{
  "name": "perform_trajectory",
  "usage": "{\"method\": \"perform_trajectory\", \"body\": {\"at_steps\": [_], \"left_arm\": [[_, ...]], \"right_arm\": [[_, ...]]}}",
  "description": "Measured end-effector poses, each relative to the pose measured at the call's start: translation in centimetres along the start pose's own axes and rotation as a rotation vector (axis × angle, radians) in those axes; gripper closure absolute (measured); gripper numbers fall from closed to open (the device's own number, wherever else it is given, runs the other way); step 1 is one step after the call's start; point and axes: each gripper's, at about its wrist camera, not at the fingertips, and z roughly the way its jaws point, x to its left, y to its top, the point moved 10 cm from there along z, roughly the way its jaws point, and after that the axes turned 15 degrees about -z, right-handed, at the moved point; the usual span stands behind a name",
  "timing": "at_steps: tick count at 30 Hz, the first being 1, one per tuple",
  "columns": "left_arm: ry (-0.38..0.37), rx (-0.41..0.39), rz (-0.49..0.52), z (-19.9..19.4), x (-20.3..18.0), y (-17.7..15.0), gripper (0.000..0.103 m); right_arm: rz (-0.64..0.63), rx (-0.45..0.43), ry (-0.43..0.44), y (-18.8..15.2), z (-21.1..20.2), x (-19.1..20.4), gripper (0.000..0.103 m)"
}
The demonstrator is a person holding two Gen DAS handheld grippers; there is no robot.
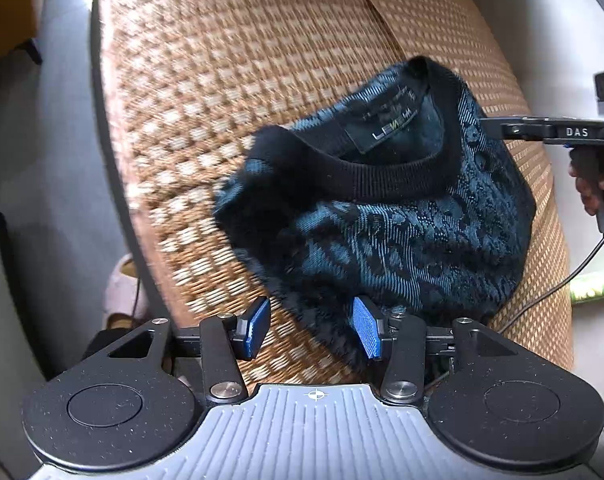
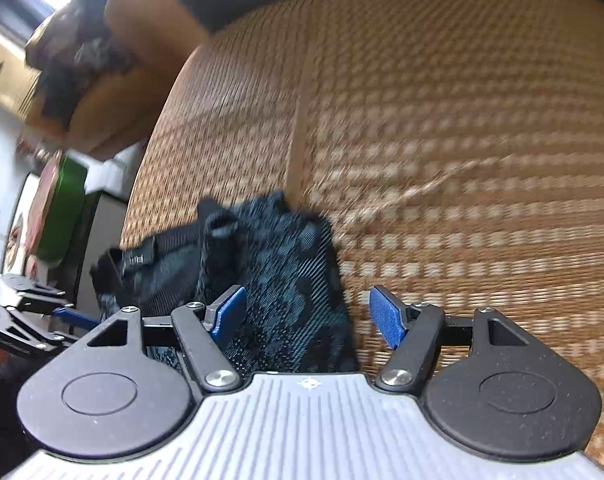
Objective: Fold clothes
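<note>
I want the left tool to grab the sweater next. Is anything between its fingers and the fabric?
Nothing visible. The left tool stands open right at the near edge of the dark blue sweater, which lies on the woven mat. Only bare mat shows in the gap beside the fabric.

Bright daylight, motion blur, fisheye warping.

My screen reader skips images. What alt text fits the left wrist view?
A dark blue patterned sweater lies folded on a woven mat, neck label up. The left tongs hang open at its near edge; the right tongs reach in from the right.
</note>
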Motion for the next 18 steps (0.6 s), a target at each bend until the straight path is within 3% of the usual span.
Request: {"method": "perform_trajectory", "body": {"at_steps": [5, 8, 9, 12, 13, 14, 15, 16, 18], "left_arm": [[-0.027, -0.018, -0.032, 0.8, -0.4, 0.1, 0.035], [-0.034, -0.023, -0.041, 0.8, -0.5, 0.1, 0.034], [-0.036, -0.025, -0.046, 0.9, -0.5, 0.2, 0.034], [-0.044, -0.037, -0.056, 1.1, -0.9, 0.7, 0.033], [-0.049, -0.041, -0.056, 1.3, -1.2, 0.9, 0.034], [-0.050, -0.044, -0.055, 1.4, -1.4, 1.2, 0.037], [-0.056, -0.050, -0.044, 1.3, -1.6, 1.4, 0.081], [-0.072, -0.040, -0.044, 1.3, -1.8, 1.6, 0.092], [-0.090, -0.026, -0.077, 1.1, -1.9, 2.3, 0.094]], "right_arm": [[-0.007, 0.002, 0.107, 0.3, 1.9, 0.7, 0.033], [0.012, 0.017, 0.187, 0.5, 2.3, 1.5, 0.053], [0.016, 0.026, 0.210, 0.5, 2.5, 1.7, 0.053], [0.050, 0.011, 0.207, 0.3, 2.9, 1.6, 0.058], [0.072, 0.004, 0.201, 0.2, 2.9, 1.4, 0.062], [0.092, -0.003, 0.192, 0.2, 2.8, 1.3, 0.074], [0.110, -0.009, 0.178, 0.1, 2.7, 1.3, 0.080], [0.124, -0.022, 0.168, 0.1, 2.4, 1.5, 0.083], [0.144, -0.071, 0.162, 0.0, 1.2, 2.4, 0.086]]}}
